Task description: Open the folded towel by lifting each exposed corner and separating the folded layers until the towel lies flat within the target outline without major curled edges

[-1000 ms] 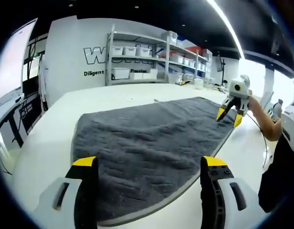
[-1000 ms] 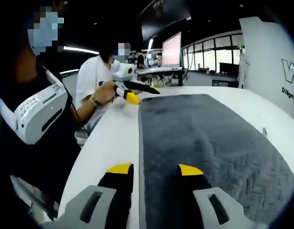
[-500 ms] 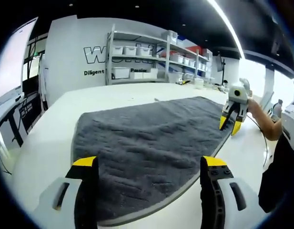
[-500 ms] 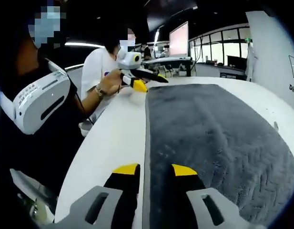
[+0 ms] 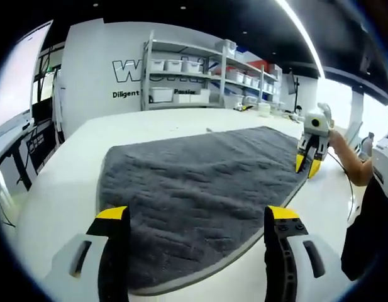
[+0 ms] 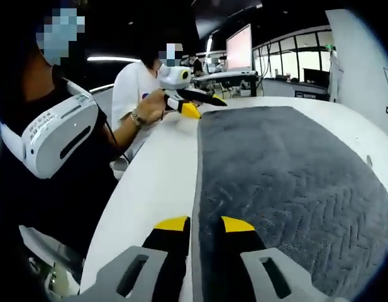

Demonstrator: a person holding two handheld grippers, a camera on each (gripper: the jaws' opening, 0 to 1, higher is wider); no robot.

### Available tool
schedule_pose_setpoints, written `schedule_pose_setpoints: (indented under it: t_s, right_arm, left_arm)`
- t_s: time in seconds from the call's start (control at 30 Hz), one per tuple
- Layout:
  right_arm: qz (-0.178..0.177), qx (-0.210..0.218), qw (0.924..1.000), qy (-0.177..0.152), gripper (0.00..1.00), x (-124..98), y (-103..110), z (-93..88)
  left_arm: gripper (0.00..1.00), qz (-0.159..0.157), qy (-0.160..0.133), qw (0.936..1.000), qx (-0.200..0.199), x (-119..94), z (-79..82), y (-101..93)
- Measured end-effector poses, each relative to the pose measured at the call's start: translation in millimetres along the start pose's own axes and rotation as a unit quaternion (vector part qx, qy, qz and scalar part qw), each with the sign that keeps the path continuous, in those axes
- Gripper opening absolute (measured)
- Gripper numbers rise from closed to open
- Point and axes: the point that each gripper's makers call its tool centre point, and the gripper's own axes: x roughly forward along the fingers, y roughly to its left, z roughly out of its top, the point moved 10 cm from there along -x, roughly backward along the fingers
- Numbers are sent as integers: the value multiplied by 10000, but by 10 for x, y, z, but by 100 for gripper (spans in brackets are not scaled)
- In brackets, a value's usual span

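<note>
In the right gripper view the right gripper (image 6: 205,225) covers the towel's (image 6: 288,182) near edge, so a grip there perhaps exists; the towel's right side is cut off.

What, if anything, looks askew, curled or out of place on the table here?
Nothing stands out. The grey towel lies spread flat on the white table with no curled edge in sight. The left gripper hangs open over its near end; the right gripper straddles its long edge, jaws narrowly apart.
</note>
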Motion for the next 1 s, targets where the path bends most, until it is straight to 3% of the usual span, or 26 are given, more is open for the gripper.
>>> schedule_pose_setpoints:
  t_s: [0.33, 0.4, 0.5, 0.8, 1.0]
  right_arm:
    - [10, -22, 10000, -26, 19, 14, 66, -1]
    - [-157, -251, 9995, -58, 23, -7, 74, 20]
    - [-324, -227, 9990, -187, 31, -60, 85, 39]
    - [-904, -87, 9940, -611, 31, -405, 118, 19]
    - [-1297, 48, 9895, -636, 33, -664, 146, -94]
  left_arm:
    - [86, -4, 38, 10000, -25, 14, -25, -11]
    - [86, -6, 44, 10000, -22, 17, -28, -15]
    - [86, -7, 26, 10000, -33, 14, -21, -15]
    - [83, 66, 29, 10000, -35, -16, -17, 20]
    - [78, 45, 105, 9999, -29, -24, -41, 24]
